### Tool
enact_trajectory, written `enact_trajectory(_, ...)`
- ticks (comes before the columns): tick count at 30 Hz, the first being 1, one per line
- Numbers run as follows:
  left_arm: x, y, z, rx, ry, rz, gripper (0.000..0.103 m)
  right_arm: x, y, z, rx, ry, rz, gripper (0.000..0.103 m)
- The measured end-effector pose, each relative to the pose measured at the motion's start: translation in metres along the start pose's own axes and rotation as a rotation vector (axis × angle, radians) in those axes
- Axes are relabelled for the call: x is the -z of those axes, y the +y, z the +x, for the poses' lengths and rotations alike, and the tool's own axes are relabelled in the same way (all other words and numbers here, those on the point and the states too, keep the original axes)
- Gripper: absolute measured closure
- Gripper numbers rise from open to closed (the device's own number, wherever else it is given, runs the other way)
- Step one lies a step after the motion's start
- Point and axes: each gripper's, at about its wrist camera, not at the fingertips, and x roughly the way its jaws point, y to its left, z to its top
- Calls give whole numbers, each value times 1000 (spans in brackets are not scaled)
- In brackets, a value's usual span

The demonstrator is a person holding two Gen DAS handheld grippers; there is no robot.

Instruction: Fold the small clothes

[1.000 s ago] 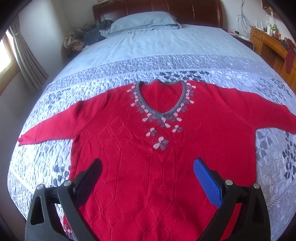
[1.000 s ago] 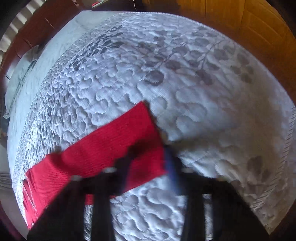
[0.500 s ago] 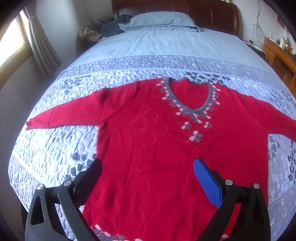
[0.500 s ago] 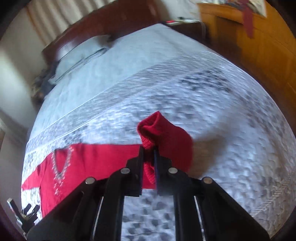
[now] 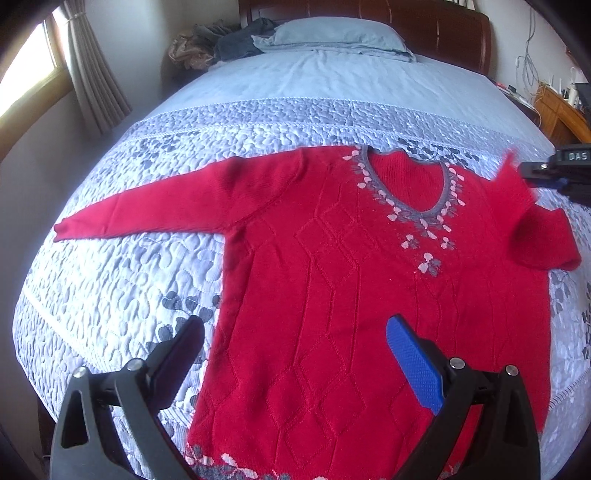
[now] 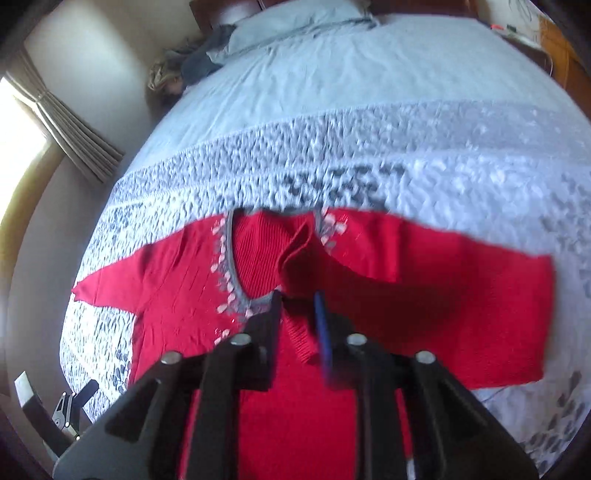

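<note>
Jaws on the left gripper (image 5: 295, 343) are wide apart and hold nothing. It hangs over the bottom part of a red sweater (image 5: 332, 295), with one finger black and one finger pad blue (image 5: 413, 365).

Jaws on the right gripper (image 6: 297, 314) are pinched on the cuff of the sweater's sleeve (image 6: 461, 306). That sleeve is lifted and pulled in over the chest, so it bends back on itself. The cuff end is up near the gray neckline (image 6: 232, 266). From the left camera, the right gripper (image 5: 554, 171) shows at the far right edge, with red cloth bunched just beside it.

The sweater lies flat and face up on the bed (image 5: 332, 92), on a quilted cover with gray leaf shapes (image 5: 110, 295). Its other sleeve (image 5: 155, 210) is stretched straight out to the side. Small pink and gray flowers run round the neck.

A blue pillow (image 5: 336, 35) sits at the head of the bed, next to a pile of dark clothes (image 5: 236, 44). A curtain (image 5: 96, 85) hangs by the window.
</note>
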Motion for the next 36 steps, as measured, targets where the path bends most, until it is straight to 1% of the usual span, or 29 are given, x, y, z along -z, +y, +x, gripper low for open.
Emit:
enact_trajectory(2,-4,-5,4,38,6,6,4,11,-6,0,-41,-9,19,74)
enact_trajectory(3,-6,-8,5,59,8,7,4,16,-9,-4,-43,-18,20,74)
enact_trajectory(6,-24,-34,18,145,16,26,4,39,-27,-23,16,-51,9,74)
enact_trajectory(8,-39,-56,30,207,39,39,4,58,-47,-33,55,-45,14,74)
enact_trajectory(10,-55,-77,44,272,66,46,5,73,-65,-35,81,-36,20,74)
enact_trajectory(12,-70,-101,63,310,97,64,6,85,-78,-35,111,-32,17,74)
enact_trajectory(14,-79,-120,81,308,132,81,8,97,-91,-39,127,-39,19,74)
enact_trajectory(15,-82,-128,91,300,156,86,11,102,-95,-41,117,-48,25,73)
enact_trajectory(16,-86,-135,105,288,191,86,18,107,-99,-42,102,-58,33,72)
enact_trajectory(17,-88,-139,118,289,226,76,22,111,-101,-43,91,-69,37,70)
enact_trajectory(18,-89,-143,127,303,260,59,31,115,-102,-44,85,-81,38,69)
enact_trajectory(19,-90,-145,136,307,288,35,38,119,-102,-44,81,-97,36,67)
enact_trajectory(20,-91,-147,139,293,281,26,42,121,-102,-44,82,-107,34,67)
enact_trajectory(21,-92,-150,138,281,264,27,51,122,-101,-44,85,-114,32,67)
enact_trajectory(22,-94,-154,137,268,246,41,68,124,-101,-43,89,-113,27,67)
enact_trajectory(23,-95,-156,136,266,239,45,77,124,-102,-42,89,-110,24,67)
enact_trajectory(24,-96,-156,136,273,236,40,95,124,-102,-41,89,-108,20,67)
enact_trajectory(25,-97,-156,133,283,231,25,102,124,-104,-41,91,-109,22,67)
enact_trajectory(29,-103,-150,114,325,143,12,102,125,-112,-47,91,-123,51,67)
enact_trajectory(30,-107,-145,107,347,110,-6,102,126,-114,-48,93,-127,55,67)
enact_trajectory(33,-116,-128,92,391,65,-59,102,127,-119,-53,93,-137,77,67)
enact_trajectory(34,-121,-119,88,397,45,-77,102,127,-120,-54,93,-140,79,67)
enact_trajectory(36,-130,-101,83,359,-1,-92,102,128,-120,-54,103,-143,77,67)
